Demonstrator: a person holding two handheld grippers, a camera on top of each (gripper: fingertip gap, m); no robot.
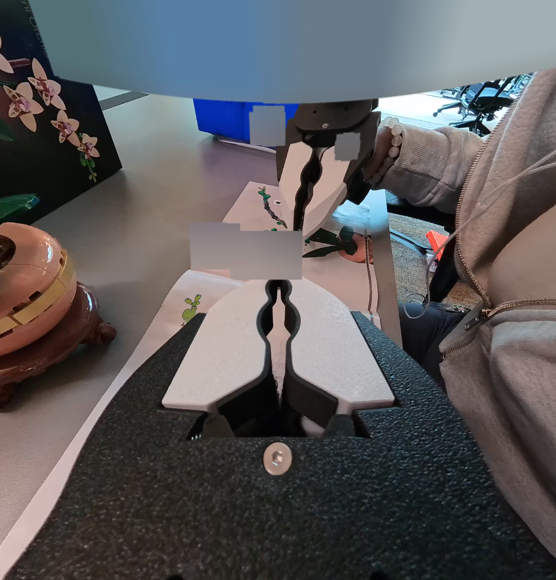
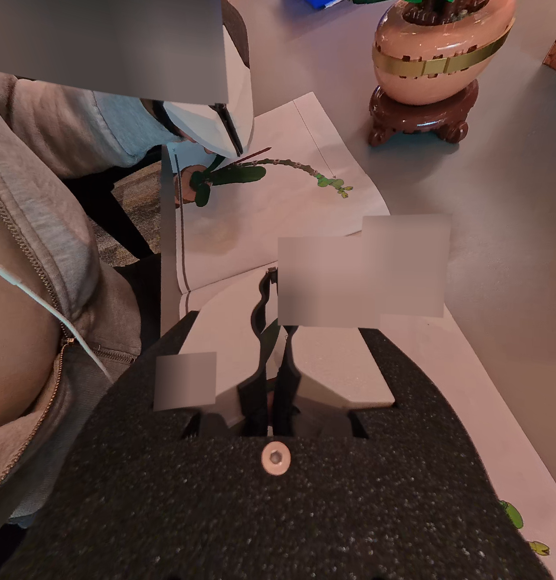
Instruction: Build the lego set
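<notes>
Hovering low over the open booklet (image 2: 302,213), the right tool (image 2: 275,273) is clenched, with a small grey piece (image 2: 272,270) poking out at its tip. One finger is behind a blur, and the piece is too tiny to tell its long axis or which way it points. The left tool (image 1: 278,284) is closed too, its fingers together over the same booklet, near the printed plant drawing. The two tools point towards each other across the pages. The booklet lies flat at the edge of the grey worktop (image 2: 490,219). A pink brick-built pot (image 2: 427,62) on a brown stand sits upright beyond it. A dark box (image 1: 66,141) showing orchids stands behind the pot.
</notes>
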